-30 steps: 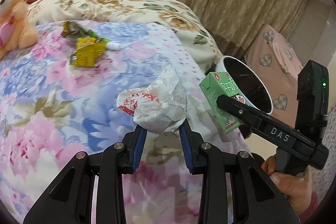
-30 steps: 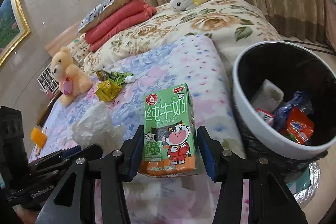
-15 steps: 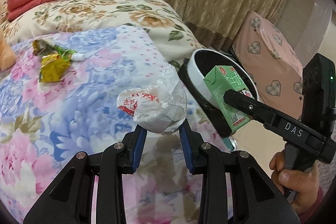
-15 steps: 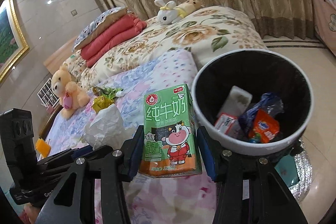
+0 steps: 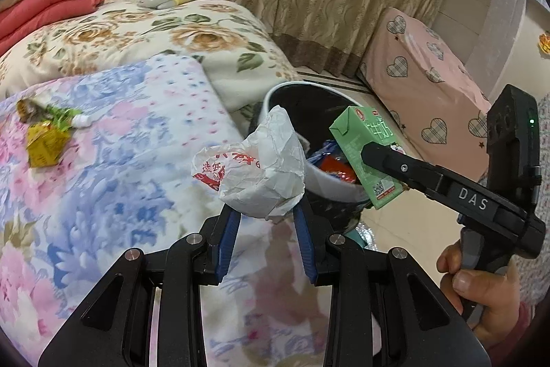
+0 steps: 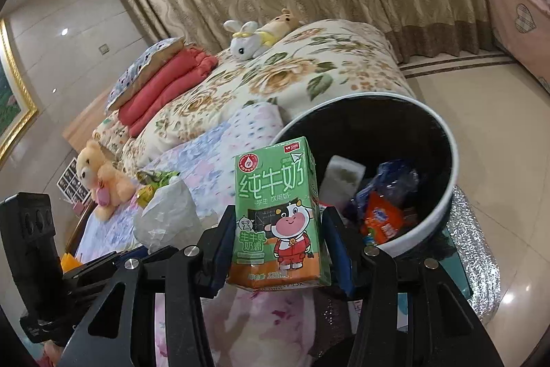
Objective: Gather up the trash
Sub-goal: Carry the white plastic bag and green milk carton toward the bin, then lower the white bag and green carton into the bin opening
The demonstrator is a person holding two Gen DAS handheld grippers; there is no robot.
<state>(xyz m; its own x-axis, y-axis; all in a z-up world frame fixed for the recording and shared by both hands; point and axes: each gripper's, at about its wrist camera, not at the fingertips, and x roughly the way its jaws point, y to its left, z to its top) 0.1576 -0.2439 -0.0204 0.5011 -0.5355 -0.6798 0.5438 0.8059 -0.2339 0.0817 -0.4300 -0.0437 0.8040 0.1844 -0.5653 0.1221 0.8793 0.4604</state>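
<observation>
The left claw (image 5: 264,219) pinches a crumpled white paper wrapper (image 5: 256,172) with red print between its blue pads, holding it up at the near rim of the trash bin (image 5: 330,190), which stands on the floor beside the bed (image 5: 113,140). The right claw (image 6: 280,245) grips a green milk carton (image 6: 276,212) upright by its sides, close to the bin's rim (image 6: 436,219); in the left wrist view the carton (image 5: 366,157) hangs over the bin's opening. Inside the bin lie an orange packet (image 6: 383,219), a blue wrapper (image 6: 395,177) and a white carton (image 6: 342,179). On the floral quilt a yellow wrapper (image 5: 44,143) and a green wrapper (image 5: 60,119) lie together, well apart from the bin.
</observation>
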